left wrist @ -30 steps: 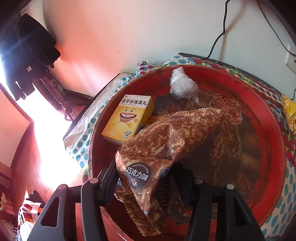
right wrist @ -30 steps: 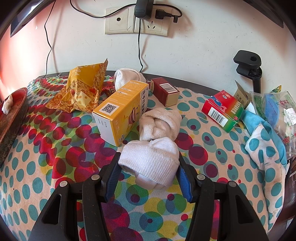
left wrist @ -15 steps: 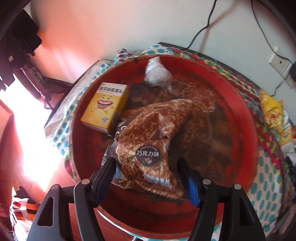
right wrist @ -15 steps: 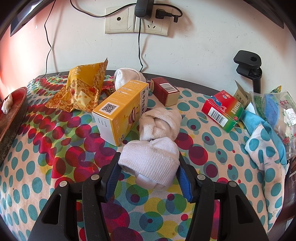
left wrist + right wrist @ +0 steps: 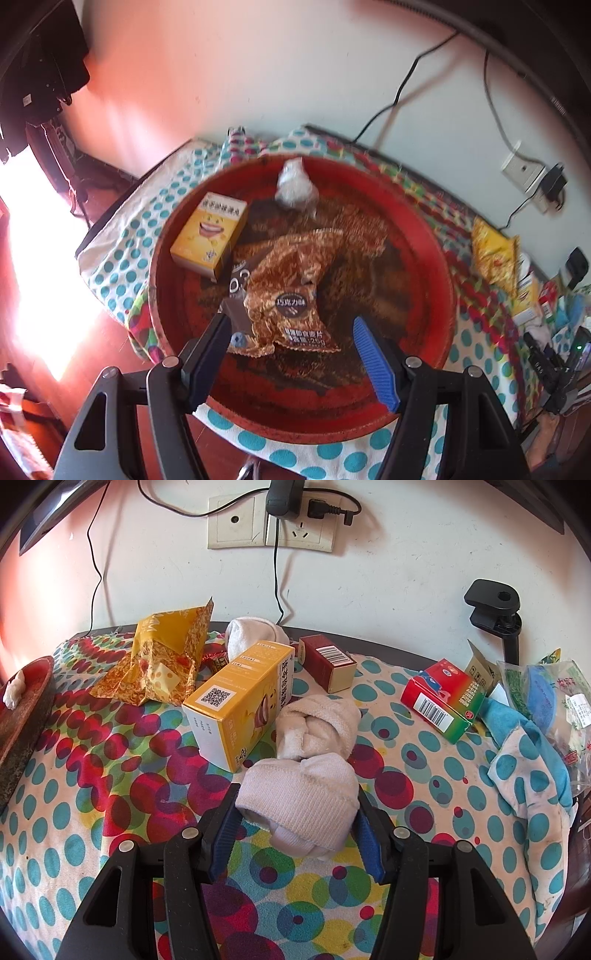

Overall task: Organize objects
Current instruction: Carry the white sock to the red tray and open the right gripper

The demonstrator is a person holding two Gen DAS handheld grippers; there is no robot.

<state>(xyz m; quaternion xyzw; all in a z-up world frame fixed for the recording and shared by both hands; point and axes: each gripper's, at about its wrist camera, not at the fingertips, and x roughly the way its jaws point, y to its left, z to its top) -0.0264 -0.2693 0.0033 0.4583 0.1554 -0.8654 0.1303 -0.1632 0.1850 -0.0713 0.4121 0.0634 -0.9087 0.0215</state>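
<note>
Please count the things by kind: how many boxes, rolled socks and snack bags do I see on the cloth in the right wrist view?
Boxes: 3 (yellow box, dark red box, red-green box)
Rolled socks: 3 (nearest sock, middle sock, far sock)
Snack bags: 1 (yellow bag)
Total: 7

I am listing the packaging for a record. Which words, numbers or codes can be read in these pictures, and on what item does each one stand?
"巧克力味": dark round badge on the brown snack bag in the red tray.
"03": dark part of that bag, partly hidden.
Yellow box on the cloth: a QR code; its side characters are too distorted to read.
Barcodes, digits too small: dark red box, red and green box.
All other print is blurred.
</note>
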